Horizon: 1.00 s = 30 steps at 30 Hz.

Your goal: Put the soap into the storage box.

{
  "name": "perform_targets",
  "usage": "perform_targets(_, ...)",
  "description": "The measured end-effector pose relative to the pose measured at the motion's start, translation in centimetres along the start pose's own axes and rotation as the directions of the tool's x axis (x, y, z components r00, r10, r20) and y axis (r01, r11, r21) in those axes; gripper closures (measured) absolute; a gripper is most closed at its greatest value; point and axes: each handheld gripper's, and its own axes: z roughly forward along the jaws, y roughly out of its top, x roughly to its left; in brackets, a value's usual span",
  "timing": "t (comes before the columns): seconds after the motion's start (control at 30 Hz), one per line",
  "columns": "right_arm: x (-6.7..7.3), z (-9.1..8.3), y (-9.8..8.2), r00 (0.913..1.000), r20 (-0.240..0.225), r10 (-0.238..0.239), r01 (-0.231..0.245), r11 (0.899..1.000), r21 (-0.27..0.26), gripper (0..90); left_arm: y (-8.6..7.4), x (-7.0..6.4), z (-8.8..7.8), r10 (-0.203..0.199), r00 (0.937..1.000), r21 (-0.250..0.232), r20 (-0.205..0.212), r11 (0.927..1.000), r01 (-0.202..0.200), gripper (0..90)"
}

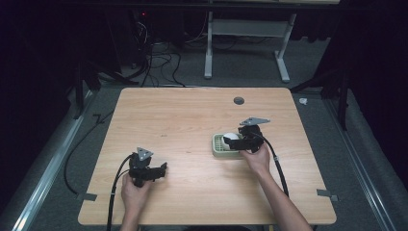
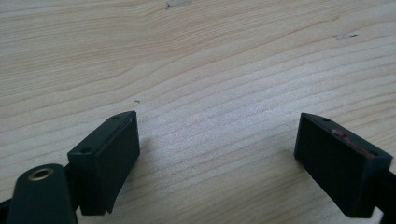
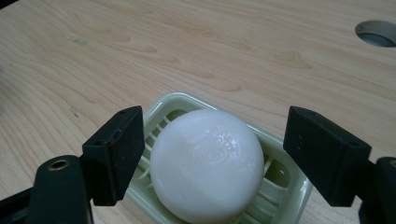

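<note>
The white soap bar [image 3: 207, 164] is seated in a pale green slatted dish [image 3: 288, 183] right of the table [image 1: 192, 115] centre. It is flanked, untouched, by the wide-spread jaws of the right gripper [image 3: 212, 156]. The left gripper [image 2: 217, 161] is held over bare wood, its jaws wide apart and empty.

white soap bar [image 3: 207, 163] | round, glossy — lying in pale-green slatted dish [image 3: 285, 193]

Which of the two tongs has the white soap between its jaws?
The right tongs: their open jaws flank the white soap in its green dish. The left tongs gape over bare table.
</note>
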Motion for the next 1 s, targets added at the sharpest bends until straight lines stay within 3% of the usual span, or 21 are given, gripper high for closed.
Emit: perform_targets(1.0,-1.5,-4.2,0.0,0.9994,-0.002,0.036,-0.036,0.996,-0.087,24.3,0.0,0.0,0.0,0.0,1.0,0.0,0.0,1.0,0.0,14.6)
